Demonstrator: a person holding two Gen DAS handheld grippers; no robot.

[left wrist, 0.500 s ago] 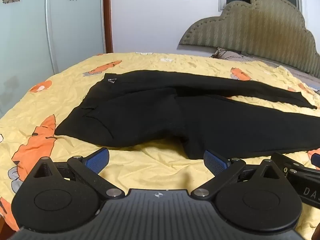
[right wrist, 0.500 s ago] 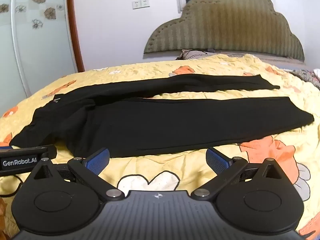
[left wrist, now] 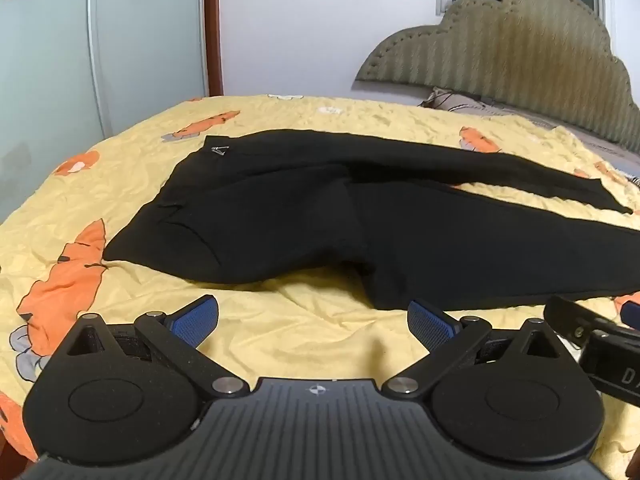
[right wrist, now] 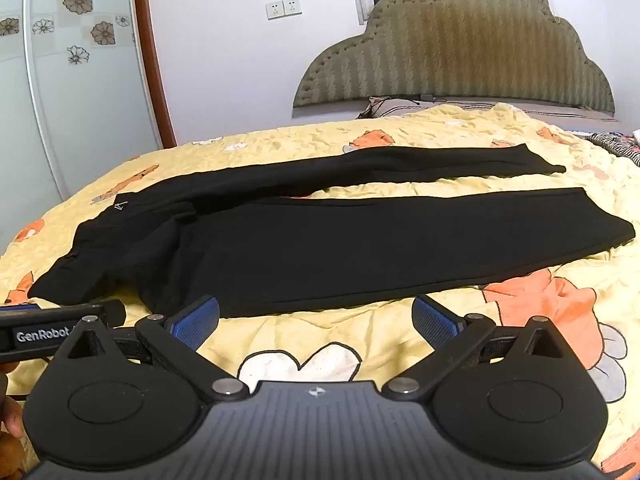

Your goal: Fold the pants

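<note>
Black pants [left wrist: 360, 216] lie spread flat on the yellow bedspread [left wrist: 300, 320], waistband to the left, both legs running to the right. In the right wrist view the pants [right wrist: 340, 248] show two separate legs, the near one wider. My left gripper [left wrist: 312, 318] hovers open over bare bedspread just short of the crotch and near leg edge. My right gripper [right wrist: 316, 316] stands open in front of the near leg's lower edge, nothing between its blue pads [right wrist: 434, 320]. Neither gripper touches the cloth.
The padded headboard [right wrist: 460, 52] and a pillow stand at the far right end of the bed. A white wall with sockets [right wrist: 284, 9] and a sliding glass door [left wrist: 60, 60] lie behind. The other gripper's body [left wrist: 592, 340] shows at the right edge of the left wrist view.
Both grippers have kept nearly still; the pants lie as before.
</note>
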